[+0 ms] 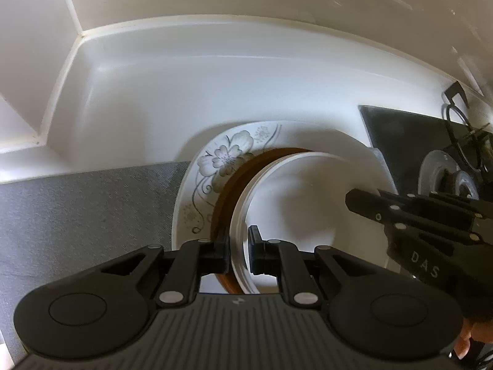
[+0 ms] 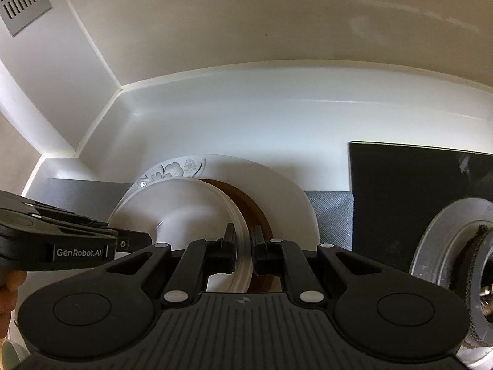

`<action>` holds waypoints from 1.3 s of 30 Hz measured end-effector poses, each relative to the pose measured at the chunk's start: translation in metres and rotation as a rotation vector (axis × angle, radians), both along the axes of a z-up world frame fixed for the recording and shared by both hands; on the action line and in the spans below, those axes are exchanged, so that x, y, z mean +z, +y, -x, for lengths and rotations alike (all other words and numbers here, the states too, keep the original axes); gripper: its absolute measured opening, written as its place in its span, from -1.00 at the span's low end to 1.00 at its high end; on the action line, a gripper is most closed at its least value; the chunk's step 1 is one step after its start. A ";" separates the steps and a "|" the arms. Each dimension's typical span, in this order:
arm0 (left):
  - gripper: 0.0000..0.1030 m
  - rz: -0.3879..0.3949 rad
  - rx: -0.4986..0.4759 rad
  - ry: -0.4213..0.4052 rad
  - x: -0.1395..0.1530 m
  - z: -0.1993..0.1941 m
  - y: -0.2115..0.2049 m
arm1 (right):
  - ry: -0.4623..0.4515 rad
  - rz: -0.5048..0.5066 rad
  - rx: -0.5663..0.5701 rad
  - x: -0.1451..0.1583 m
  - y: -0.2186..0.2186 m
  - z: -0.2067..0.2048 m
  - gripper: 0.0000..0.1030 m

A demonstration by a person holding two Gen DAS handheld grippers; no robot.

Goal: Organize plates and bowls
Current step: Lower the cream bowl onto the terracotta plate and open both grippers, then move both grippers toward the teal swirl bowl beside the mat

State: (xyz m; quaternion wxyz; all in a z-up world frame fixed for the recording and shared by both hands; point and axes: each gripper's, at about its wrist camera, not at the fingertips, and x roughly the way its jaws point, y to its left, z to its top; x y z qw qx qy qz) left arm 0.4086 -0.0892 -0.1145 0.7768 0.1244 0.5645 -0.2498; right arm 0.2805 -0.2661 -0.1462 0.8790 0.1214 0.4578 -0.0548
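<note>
A white bowl [image 1: 295,203] sits inside a brown bowl [image 1: 234,178], both on a white plate with a grey flower pattern [image 1: 225,154]. My left gripper [image 1: 238,249] is shut on the white bowl's left rim. My right gripper [image 2: 244,249] is shut on the same bowl's right rim [image 2: 242,225]; the brown bowl [image 2: 258,212] shows just behind it. The flower plate [image 2: 277,178] lies under both. Each gripper shows in the other's view: the right one [image 1: 363,203] and the left one [image 2: 135,237].
The stack rests on a grey mat [image 1: 77,209] on a white counter [image 1: 215,86] with a raised back edge. A black hob [image 2: 416,191] with a metal burner [image 2: 456,246] lies to the right. A vent grille [image 2: 21,0] is on the wall at upper left.
</note>
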 end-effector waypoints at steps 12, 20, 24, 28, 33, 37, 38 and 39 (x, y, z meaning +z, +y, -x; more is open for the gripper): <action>0.99 0.112 0.061 -0.037 0.031 0.013 0.018 | -0.173 0.046 -0.157 0.014 -0.009 0.032 0.47; 0.99 0.187 0.045 -0.156 0.075 0.057 0.058 | -0.299 0.044 -0.229 0.044 0.019 0.105 0.57; 0.99 0.207 -0.007 -0.224 0.094 0.095 0.080 | -0.336 0.033 -0.239 0.054 0.047 0.147 0.63; 1.00 0.195 -0.022 -0.298 0.106 0.125 0.100 | -0.337 0.009 -0.243 0.057 0.074 0.180 0.64; 1.00 0.182 -0.024 -0.334 0.109 0.147 0.124 | -0.318 0.028 -0.210 0.066 0.102 0.210 0.69; 1.00 0.193 -0.014 -0.328 0.111 0.158 0.142 | -0.324 0.078 -0.207 0.078 0.116 0.226 0.72; 1.00 0.195 -0.016 -0.333 0.113 0.162 0.145 | -0.328 0.093 -0.205 0.081 0.119 0.229 0.72; 1.00 0.197 -0.019 -0.339 0.115 0.166 0.149 | -0.332 0.104 -0.203 0.083 0.122 0.232 0.72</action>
